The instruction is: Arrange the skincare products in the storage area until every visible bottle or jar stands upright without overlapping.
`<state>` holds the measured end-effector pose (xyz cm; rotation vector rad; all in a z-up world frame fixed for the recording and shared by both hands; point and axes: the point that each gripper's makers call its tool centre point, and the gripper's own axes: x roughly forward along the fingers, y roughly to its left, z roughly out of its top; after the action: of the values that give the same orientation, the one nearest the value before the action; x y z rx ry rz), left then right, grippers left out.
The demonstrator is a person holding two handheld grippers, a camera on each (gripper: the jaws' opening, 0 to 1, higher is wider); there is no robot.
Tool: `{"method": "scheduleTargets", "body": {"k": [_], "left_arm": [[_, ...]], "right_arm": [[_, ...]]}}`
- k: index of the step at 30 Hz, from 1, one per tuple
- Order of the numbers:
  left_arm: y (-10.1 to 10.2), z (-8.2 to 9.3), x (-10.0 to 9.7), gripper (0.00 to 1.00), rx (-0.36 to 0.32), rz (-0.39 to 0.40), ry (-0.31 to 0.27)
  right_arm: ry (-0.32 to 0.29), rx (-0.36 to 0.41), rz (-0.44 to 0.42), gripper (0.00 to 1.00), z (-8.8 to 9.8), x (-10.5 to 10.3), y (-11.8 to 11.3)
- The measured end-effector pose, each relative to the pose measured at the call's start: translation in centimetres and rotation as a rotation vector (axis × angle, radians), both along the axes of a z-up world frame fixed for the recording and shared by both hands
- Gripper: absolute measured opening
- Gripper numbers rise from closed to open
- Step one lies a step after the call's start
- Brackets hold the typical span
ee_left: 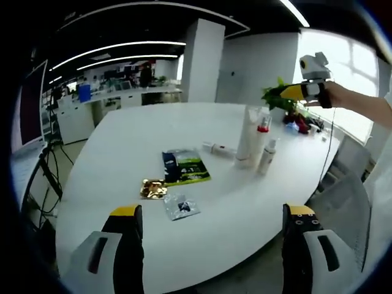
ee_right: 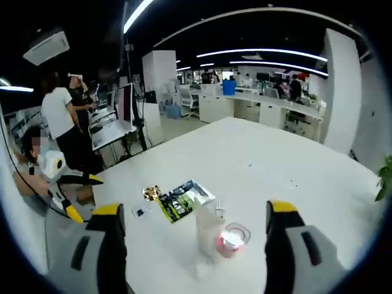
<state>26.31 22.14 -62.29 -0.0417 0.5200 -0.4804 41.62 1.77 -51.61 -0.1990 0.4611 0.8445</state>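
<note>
Office, white round table [ee_left: 214,202]: bottles [ee_left: 252,144] upright, clustered; green packet [ee_left: 185,166], gold wrapper [ee_left: 152,188] flat nearby. Left gripper [ee_left: 211,229] released, empty. Right gripper [ee_right: 193,229] released above bottles.

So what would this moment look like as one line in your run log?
left gripper: open, empty | right gripper: open, above bottles | bottles: upright, bunched | small tube: lying flat | packets: untouched

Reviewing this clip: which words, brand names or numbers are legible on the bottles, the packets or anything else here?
None can be read.
Green-and-black packet: printing too blurred to read.
Tall white bottles: no legible label.
Gold foil packet and small clear sachet: marks too small to read.
Red-capped bottle: cap blurred.
</note>
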Motion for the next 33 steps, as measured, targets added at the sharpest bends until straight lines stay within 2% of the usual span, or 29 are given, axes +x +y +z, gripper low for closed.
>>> {"method": "scheduleTargets", "body": {"k": [9,14,16,20,22,27,28,30,33], "left_arm": [[0.3,0.1,0.1,0.92,-0.032,0.026,0.008],[0.7,0.2,0.3,0.9,-0.07,0.053,0.018],[0.8,0.3,0.3,0.89,-0.084,0.064,0.02],[1.1,0.1,0.3,0.88,-0.094,0.088,0.041],[1.2,0.1,0.3,0.88,-0.097,0.096,0.042],[1.5,-0.1,0.4,0.88,-0.099,0.115,0.049],[1.6,-0.2,0.4,0.87,-0.102,0.117,0.052],[1.6,-0.2,0.4,0.87,-0.106,0.119,0.058],[1.8,-0.3,0.5,0.87,-0.106,0.135,0.062]], "right_arm": [[-0.004,-0.074,0.046,0.89,1.6,5.2,1.8],[0.04,-0.074,0.068,0.88,1.4,8.2,2.6],[0.081,-0.087,0.082,0.88,0.4,9.5,2.8],[0.169,-0.164,0.104,0.86,-2.9,12.9,1.9],[0.206,-0.188,0.106,0.85,-4.6,13.9,1.7],[0.328,-0.241,0.14,0.83,-9.3,13.9,1.9],[0.343,-0.281,0.159,0.82,-10.5,13.4,1.9],[0.335,-0.336,0.165,0.83,-12.1,13.7,1.6],[0.376,-0.384,0.175,0.81,-14.5,13.6,1.6]]}}
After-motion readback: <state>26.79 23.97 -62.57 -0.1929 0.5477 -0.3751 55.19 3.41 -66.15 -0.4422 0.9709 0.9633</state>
